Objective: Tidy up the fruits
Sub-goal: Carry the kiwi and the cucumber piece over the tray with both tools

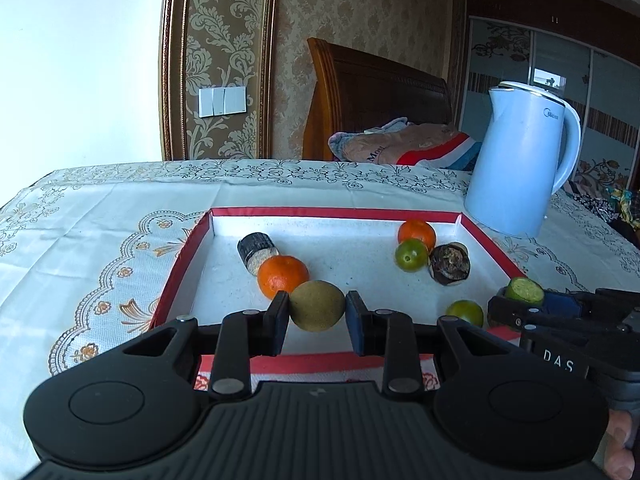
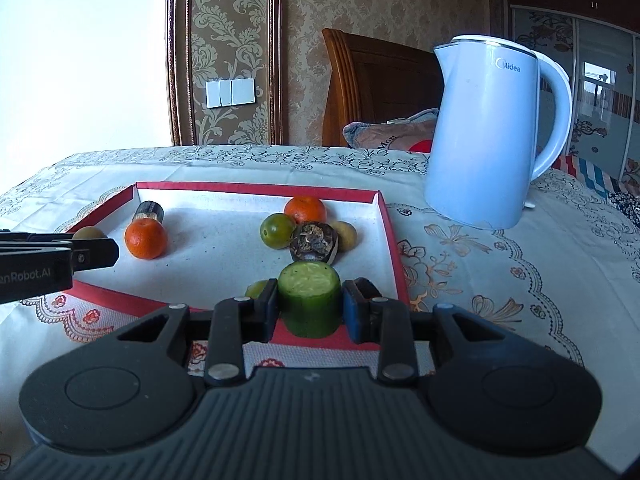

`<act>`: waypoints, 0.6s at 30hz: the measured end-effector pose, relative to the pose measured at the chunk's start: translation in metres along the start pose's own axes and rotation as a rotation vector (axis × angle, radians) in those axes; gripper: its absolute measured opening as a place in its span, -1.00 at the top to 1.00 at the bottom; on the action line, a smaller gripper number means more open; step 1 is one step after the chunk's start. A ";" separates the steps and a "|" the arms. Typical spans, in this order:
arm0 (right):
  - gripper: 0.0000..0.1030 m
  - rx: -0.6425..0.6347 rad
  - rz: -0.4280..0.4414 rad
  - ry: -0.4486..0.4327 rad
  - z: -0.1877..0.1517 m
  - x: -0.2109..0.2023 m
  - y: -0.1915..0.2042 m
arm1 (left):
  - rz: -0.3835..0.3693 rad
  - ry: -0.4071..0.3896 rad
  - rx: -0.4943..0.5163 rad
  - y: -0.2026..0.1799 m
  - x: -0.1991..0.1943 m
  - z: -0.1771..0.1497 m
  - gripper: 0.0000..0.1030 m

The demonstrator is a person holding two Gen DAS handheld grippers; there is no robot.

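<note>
A red-rimmed white tray lies on the table with several fruits in it. My left gripper is shut on a brown-green round fruit over the tray's near edge, beside an orange. My right gripper is shut on a green cucumber piece over the tray's near right corner; the piece also shows in the left wrist view. In the tray lie a second orange, a green citrus, a dark dried fruit, a dark cylinder piece and another green citrus.
A light blue kettle stands on the table right behind the tray's far right corner. The patterned tablecloth spreads left and right of the tray. A bed headboard and bedding lie behind the table.
</note>
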State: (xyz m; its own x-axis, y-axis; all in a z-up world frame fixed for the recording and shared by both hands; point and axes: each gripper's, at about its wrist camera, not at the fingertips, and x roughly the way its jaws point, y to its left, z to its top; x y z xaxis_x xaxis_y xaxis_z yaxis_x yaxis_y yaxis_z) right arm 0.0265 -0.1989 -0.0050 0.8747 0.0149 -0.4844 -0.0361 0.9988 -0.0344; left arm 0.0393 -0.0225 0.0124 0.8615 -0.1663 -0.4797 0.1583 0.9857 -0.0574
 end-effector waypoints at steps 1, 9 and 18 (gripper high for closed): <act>0.41 0.000 -0.002 -0.002 0.003 0.003 0.001 | 0.001 0.003 -0.004 0.000 0.004 0.002 0.42; 0.41 0.018 -0.007 0.016 0.029 0.038 0.005 | 0.039 0.018 -0.013 -0.003 0.034 0.018 0.42; 0.41 0.047 -0.021 0.045 0.044 0.072 0.005 | 0.061 0.040 -0.015 0.000 0.059 0.026 0.42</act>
State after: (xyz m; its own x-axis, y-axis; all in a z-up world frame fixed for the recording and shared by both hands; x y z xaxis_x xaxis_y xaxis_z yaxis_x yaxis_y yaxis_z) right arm 0.1104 -0.1909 -0.0020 0.8526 -0.0070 -0.5226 0.0053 1.0000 -0.0046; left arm 0.1028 -0.0327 0.0067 0.8496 -0.1046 -0.5170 0.0982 0.9944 -0.0399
